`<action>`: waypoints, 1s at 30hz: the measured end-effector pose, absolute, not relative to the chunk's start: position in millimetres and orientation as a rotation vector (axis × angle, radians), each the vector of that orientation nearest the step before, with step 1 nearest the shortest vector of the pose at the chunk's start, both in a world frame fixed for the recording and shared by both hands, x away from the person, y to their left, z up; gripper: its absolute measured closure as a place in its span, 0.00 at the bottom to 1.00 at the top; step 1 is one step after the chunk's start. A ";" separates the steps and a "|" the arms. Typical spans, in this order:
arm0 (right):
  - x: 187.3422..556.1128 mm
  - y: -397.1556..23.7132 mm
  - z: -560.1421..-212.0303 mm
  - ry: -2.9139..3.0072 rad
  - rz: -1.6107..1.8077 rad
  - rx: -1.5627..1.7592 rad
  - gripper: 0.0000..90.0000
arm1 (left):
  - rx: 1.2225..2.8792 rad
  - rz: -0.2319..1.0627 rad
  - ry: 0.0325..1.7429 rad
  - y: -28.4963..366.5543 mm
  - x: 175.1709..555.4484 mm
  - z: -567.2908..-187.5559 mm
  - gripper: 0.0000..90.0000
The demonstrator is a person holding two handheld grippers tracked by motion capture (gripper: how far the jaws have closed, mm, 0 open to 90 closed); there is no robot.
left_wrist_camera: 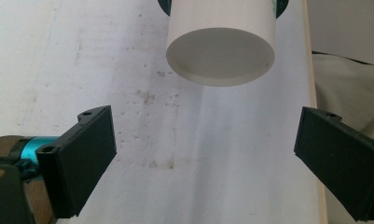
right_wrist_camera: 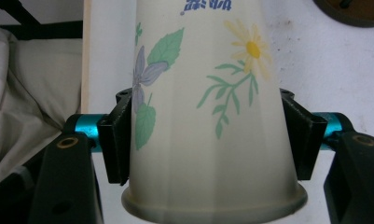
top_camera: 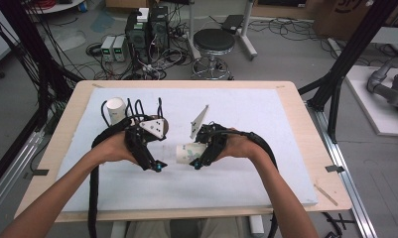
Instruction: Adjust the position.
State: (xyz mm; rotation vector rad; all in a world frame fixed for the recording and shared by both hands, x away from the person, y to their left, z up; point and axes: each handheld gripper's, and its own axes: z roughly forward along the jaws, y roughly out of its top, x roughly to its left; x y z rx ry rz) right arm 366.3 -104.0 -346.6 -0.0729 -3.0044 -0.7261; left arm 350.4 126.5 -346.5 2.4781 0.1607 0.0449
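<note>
The right tongs [top_camera: 200,161] are clenched on a white paper cup printed with green leaves and a yellow daisy [top_camera: 187,153]. Their two black jaws press its wall from either side just above the rolled rim, as the right gripper view shows [right_wrist_camera: 212,116]. The cup is carried on its side above the white foam-covered counter [top_camera: 266,163], its long axis running roughly across from one hand to the other. Its rim sits toward the right tongs and its closed base points at the left tongs [top_camera: 157,166].

In the left gripper view that round base [left_wrist_camera: 220,56] hangs straight ahead and a little beyond the jaw tips, centred between them. The left tongs are released, jaws spread wide and holding nothing. They are the nearer free hand, and the cup's axis lines up with their reach, so a hand-over would likely need only a short advance. How far apart base and jaws truly stand is hard to judge from these angles.

A second, plain white paper cup [top_camera: 116,109] stands upright on the counter beyond the left tongs.
</note>
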 end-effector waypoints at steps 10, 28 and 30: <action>365.8 -101.8 -346.6 -2.991 -0.736 -0.055 0.36 | 2.487 0.032 0.137 110.5 353.5 -353.8 0.06; 365.9 -99.2 -346.4 -2.984 -0.754 -0.038 0.36 | 2.464 -0.021 0.107 82.5 357.9 -363.1 0.19; 366.2 -98.6 -347.2 -2.982 -0.750 -0.037 0.36 | 2.463 -0.028 0.092 83.3 357.8 -362.7 0.25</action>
